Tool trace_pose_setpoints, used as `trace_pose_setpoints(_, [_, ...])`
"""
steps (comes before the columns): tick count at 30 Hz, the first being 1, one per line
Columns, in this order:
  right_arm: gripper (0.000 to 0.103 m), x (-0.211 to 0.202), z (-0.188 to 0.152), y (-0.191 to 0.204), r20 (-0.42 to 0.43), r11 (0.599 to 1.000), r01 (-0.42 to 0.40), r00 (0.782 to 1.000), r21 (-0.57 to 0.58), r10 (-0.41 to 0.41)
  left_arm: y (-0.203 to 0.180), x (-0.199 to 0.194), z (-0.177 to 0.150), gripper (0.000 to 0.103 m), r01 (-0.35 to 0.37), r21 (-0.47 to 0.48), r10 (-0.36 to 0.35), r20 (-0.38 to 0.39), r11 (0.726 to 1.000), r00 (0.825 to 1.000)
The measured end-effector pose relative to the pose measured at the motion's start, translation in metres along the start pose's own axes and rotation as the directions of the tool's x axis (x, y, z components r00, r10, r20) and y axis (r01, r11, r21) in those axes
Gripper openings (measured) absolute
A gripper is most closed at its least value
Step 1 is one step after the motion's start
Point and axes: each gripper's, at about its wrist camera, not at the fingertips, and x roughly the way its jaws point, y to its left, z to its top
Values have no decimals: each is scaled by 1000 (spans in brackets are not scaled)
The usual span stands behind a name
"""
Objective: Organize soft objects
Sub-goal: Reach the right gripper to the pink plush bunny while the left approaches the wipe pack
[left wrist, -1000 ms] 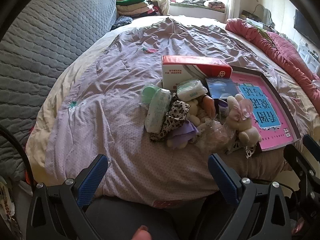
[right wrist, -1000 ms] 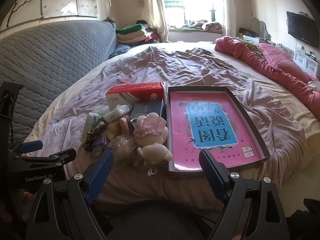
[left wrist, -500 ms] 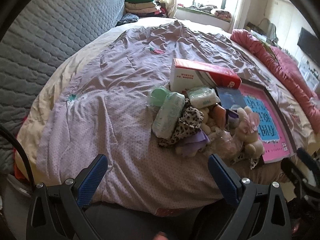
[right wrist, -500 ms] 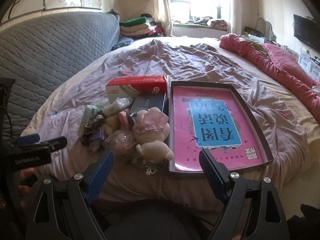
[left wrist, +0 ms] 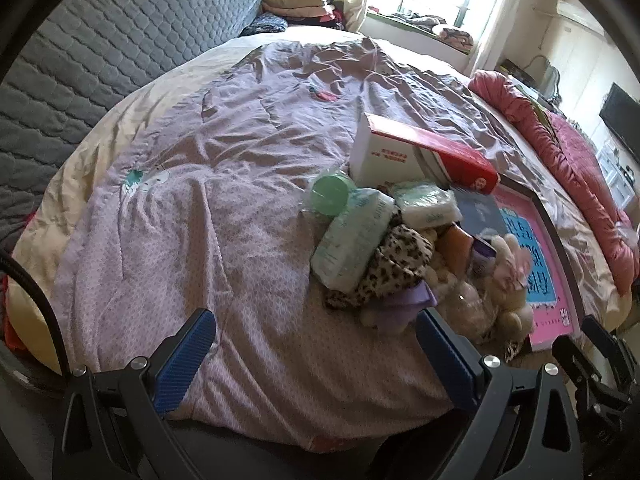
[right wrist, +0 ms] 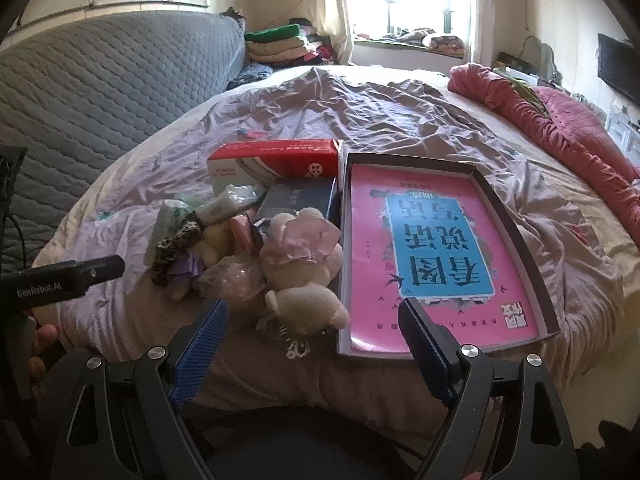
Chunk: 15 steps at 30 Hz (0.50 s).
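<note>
My left gripper (left wrist: pixel 316 350) hangs over the near edge of the bed (left wrist: pixel 200 200), jaws spread wide and holding nothing. My right gripper (right wrist: pixel 314 336) is likewise wide open and empty. The soft things sit in a heap on the bed: a plush bunny (right wrist: pixel 304 268) touching the tray (right wrist: pixel 516 236) with the pink book (right wrist: pixel 436 256), a leopard cloth (left wrist: pixel 396 268), wipes (left wrist: pixel 354 242) and a red box (left wrist: pixel 420 156) behind.

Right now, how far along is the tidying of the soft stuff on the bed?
Nothing looks sorted yet: the plush bunny, leopard-print cloth and wipes pack sit heaped beside the tray. Left gripper and right gripper are open, holding nothing. All sorting remains.
</note>
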Motion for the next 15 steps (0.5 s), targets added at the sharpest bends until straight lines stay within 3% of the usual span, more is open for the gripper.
trace_pose_setpoints(15, [87,56,5,15,-62,988,88,993,-128,-97,10,36,28,100,6,-64,-6,-7,998,1000])
